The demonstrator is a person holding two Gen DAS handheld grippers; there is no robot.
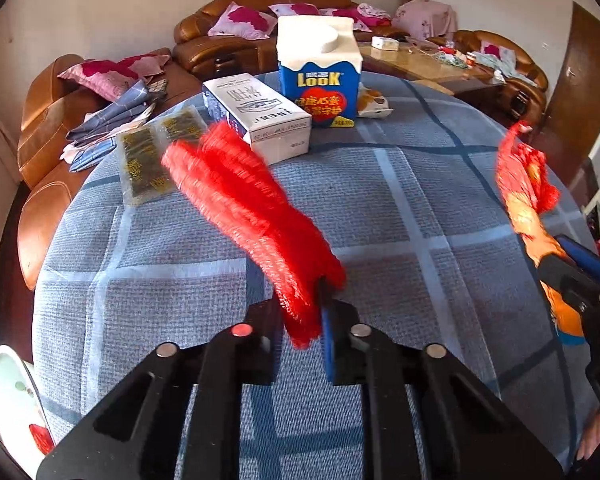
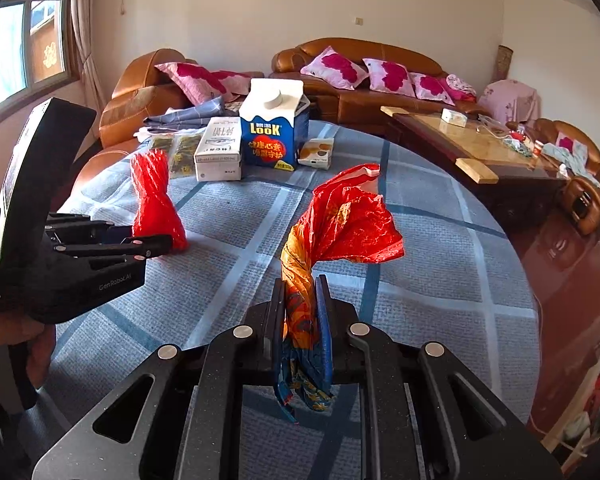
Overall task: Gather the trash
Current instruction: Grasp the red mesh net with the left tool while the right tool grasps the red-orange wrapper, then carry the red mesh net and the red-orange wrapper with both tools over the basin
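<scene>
My left gripper (image 1: 302, 320) is shut on a red mesh net (image 1: 244, 208) and holds it above the blue plaid tablecloth (image 1: 400, 240); it shows from the side in the right wrist view (image 2: 168, 246) with the net (image 2: 154, 196). My right gripper (image 2: 302, 312) is shut on a crumpled red and orange plastic wrapper (image 2: 340, 224), held above the cloth; it also shows at the right edge of the left wrist view (image 1: 528, 184). At the far side stand a blue LOOK carton (image 1: 320, 76), a white box (image 1: 256, 114), dark snack packets (image 1: 144, 160) and a small wrapper (image 1: 374, 104).
A white basin (image 1: 8, 400) with something red in it sits at the lower left below the table edge. Brown leather sofas (image 2: 364, 76) with pink cushions ring the room. A glass-topped coffee table (image 2: 472, 140) stands to the right. The floor lies beyond the table's right edge.
</scene>
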